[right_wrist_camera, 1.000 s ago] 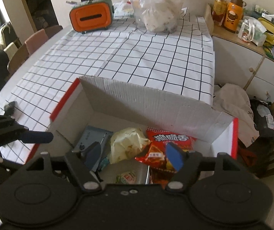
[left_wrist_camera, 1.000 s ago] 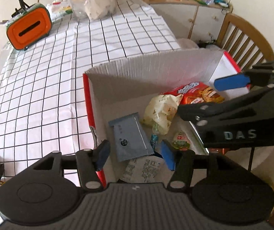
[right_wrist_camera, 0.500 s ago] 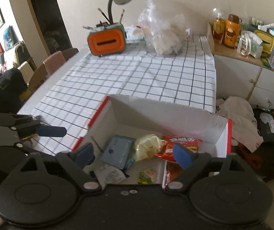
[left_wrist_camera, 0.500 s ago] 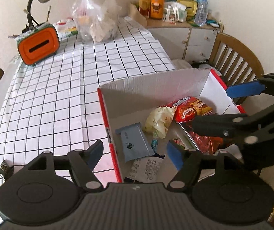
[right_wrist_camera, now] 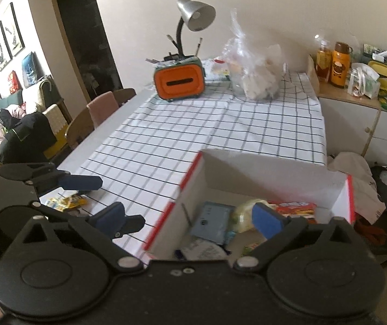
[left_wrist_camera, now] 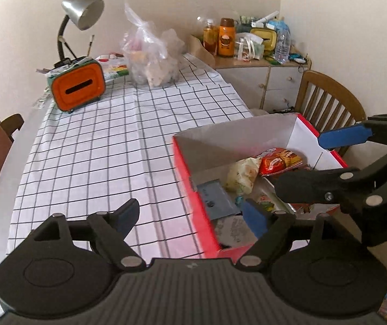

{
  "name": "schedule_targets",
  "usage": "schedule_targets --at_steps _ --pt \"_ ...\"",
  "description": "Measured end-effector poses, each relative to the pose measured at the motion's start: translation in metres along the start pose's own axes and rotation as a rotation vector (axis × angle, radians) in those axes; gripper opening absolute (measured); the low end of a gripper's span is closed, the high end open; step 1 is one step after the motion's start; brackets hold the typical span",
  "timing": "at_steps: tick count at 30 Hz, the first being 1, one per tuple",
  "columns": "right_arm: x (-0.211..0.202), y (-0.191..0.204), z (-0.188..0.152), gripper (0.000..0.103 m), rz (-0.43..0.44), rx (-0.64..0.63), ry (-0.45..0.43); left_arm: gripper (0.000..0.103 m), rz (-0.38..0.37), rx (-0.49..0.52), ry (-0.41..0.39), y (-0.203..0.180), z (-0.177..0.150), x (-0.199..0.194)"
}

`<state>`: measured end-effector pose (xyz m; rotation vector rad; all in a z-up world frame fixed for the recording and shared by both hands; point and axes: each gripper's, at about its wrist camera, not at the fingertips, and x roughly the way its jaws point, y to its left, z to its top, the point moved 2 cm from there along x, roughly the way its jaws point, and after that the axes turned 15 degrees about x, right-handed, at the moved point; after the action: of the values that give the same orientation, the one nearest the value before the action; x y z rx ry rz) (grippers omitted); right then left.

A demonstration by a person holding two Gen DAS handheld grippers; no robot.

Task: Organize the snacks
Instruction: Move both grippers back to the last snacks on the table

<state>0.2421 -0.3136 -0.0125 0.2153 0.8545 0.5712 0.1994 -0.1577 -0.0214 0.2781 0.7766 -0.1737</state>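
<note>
left gripper (left_wrist_camera: 190,215) jaws wide and opening, nothing between the blue pads, nothing touched; the left pad hangs over the checked tablecloth (left_wrist_camera: 106,140), the right pad over the near corner of the box (left_wrist_camera: 188,168). right gripper (right_wrist_camera: 188,219) jaws spread very wide, opening too, empty; its left pad sits over the tablecloth edge, its right pad over the box interior, not touching any packet. the right gripper also shows at the right of the left wrist view, above the box's right side, holding nothing. the snacks lie inside the open red-edged cardboard box at the table's near right corner: red chip bag (left_wrist_camera: 279,161) toward the far right, pale yellow bag (left_wrist_camera: 241,174) just beside it, grey-blue flat packet (left_wrist_camera: 215,199) near the left wall, a white printed pouch (left_wrist_camera: 231,228) at the near end, a small green packet (left_wrist_camera: 266,205) partly hidden by the pad. one yellow snack packet (right_wrist_camera: 66,201) lies out on the table left of the box, under the left gripper's pad in the right wrist view; can't tell if touching. far end of the table: orange tissue box (left_wrist_camera: 78,86), desk lamp (left_wrist_camera: 82,12), clear plastic bag (left_wrist_camera: 151,59).
</note>
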Motion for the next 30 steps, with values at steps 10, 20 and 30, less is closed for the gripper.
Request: schedule_targets --at_steps 10,20,30 --pt "0.019 0.064 -0.025 0.103 0.017 -0.054 -0.007 0.085 0.014 -0.027 -0.001 0.067 -0.050 -0.025" --pt "0.061 0.126 -0.040 0.102 0.031 -0.063 0.034 0.086 0.049 -0.037 0.072 0.152 -0.095 -0.020" --pt "0.111 0.174 -0.065 0.100 0.009 -0.089 0.098 0.085 0.048 -0.040 0.150 0.218 -0.132 0.007"
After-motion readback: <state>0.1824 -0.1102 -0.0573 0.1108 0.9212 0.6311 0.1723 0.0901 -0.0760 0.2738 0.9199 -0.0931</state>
